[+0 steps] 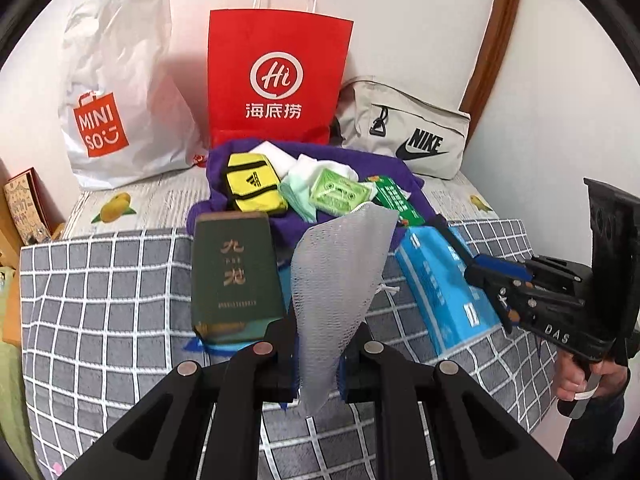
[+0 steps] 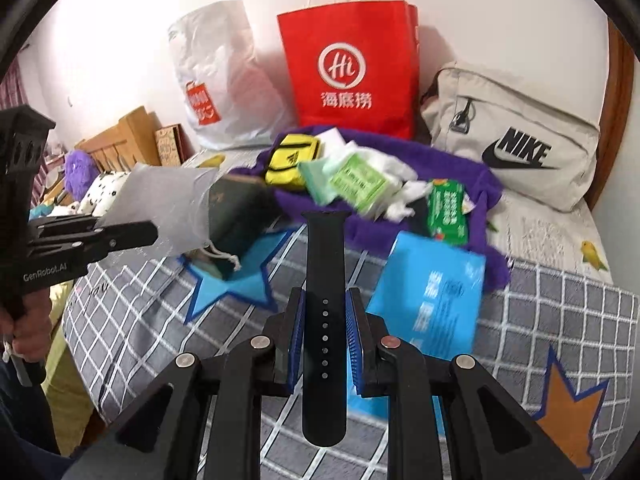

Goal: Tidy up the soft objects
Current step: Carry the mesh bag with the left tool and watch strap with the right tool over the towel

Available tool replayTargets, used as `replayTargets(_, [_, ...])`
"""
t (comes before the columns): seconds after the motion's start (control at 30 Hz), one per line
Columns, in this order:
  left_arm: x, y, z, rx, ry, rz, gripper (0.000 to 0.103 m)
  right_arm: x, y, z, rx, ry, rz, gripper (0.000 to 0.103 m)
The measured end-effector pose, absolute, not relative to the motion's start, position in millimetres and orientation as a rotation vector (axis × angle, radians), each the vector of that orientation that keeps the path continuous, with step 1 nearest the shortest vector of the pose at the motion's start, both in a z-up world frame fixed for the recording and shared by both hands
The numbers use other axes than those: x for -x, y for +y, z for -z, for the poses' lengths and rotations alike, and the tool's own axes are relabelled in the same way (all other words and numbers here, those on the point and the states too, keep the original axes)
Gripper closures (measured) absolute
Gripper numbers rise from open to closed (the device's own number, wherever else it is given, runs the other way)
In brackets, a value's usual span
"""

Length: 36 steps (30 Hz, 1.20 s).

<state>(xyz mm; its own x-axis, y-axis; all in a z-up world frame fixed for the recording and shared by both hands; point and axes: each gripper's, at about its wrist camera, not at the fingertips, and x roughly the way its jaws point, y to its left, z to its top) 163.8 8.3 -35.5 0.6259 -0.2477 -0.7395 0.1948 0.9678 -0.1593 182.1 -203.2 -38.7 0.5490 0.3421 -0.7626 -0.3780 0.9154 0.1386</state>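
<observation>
My left gripper [image 1: 320,344] is shut on a grey mesh drawstring pouch [image 1: 340,276], held up above the checked blanket; it also shows in the right wrist view [image 2: 168,204]. My right gripper [image 2: 325,320] is shut on a black watch strap [image 2: 324,280] that stands up between its blue pads; in the left wrist view the right gripper [image 1: 476,268] hovers at the right over the blue pack. A purple cloth [image 1: 360,160] beyond carries a yellow pouch [image 1: 252,184], green tissue packs [image 1: 340,192] and white cloth.
A dark green box [image 1: 236,276] and a blue tissue pack [image 1: 440,288] lie on the grey checked blanket [image 1: 100,300]. A white Miniso bag [image 1: 116,92], a red paper bag [image 1: 276,80] and a beige Nike bag [image 1: 404,128] stand against the wall. Plush toys [image 2: 96,184] lie at the left.
</observation>
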Motion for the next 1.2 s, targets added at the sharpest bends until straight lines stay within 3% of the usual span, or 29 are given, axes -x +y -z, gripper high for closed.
replayTargets(1.2, [-312.8,7.3,43.3,0.091,0.898,0.224,0.09,-329.4,-246.4,46.6,-0.017,0.906,-0.322,0.083])
